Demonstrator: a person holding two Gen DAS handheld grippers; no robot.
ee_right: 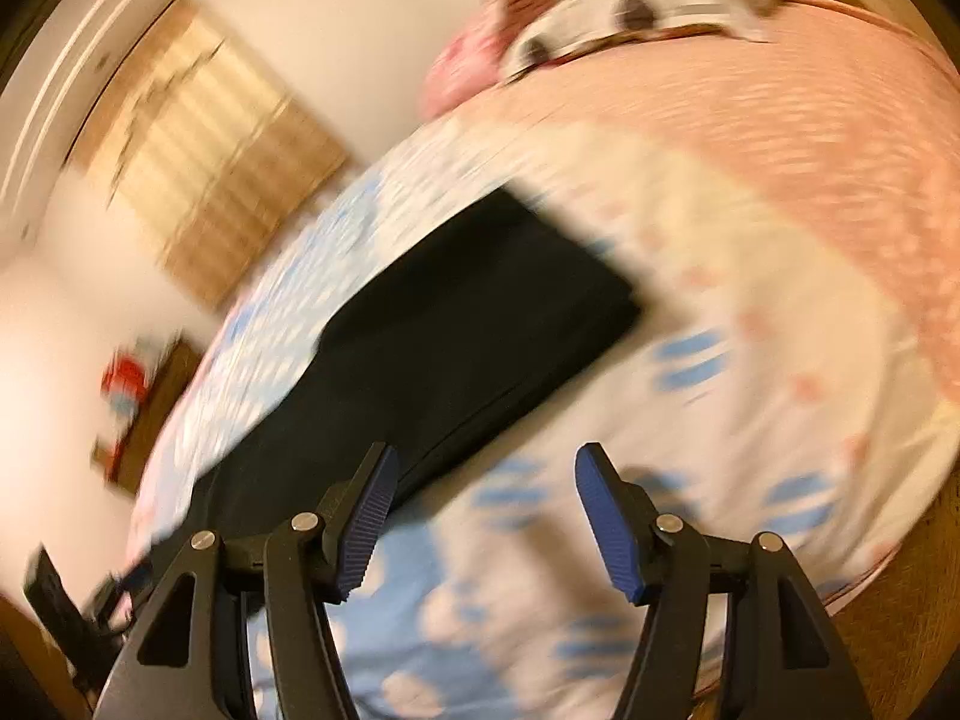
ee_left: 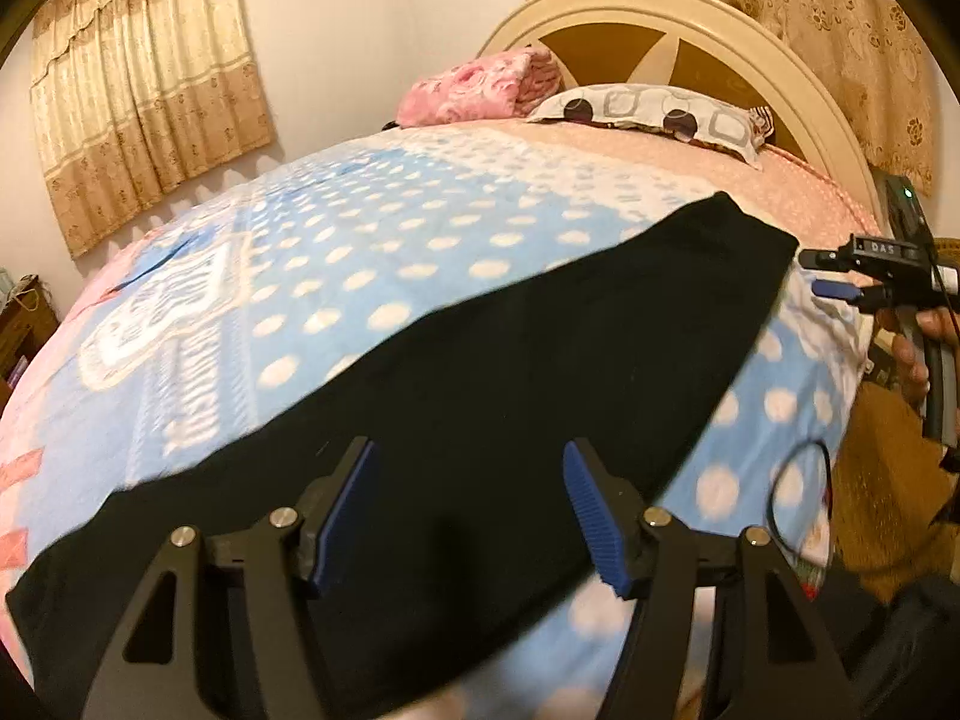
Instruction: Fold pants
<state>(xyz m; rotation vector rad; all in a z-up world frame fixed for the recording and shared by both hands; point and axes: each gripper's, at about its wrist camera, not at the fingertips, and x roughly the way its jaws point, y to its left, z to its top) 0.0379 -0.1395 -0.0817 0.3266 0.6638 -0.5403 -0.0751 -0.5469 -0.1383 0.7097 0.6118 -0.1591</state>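
Two hand-held grippers, left (ee_left: pixel 471 510) and right (ee_right: pixel 486 516), wide, empty. Pants (ee_left: pixel 480 372) soft, limp, light; pinch at end corners.

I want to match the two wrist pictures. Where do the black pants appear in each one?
Left wrist view: the black pants run as a wide band from lower left to the right, passing behind the open jaws.
Right wrist view: they lie left of centre, blurred.
Shared landmark: the dotted pillow at the headboard.
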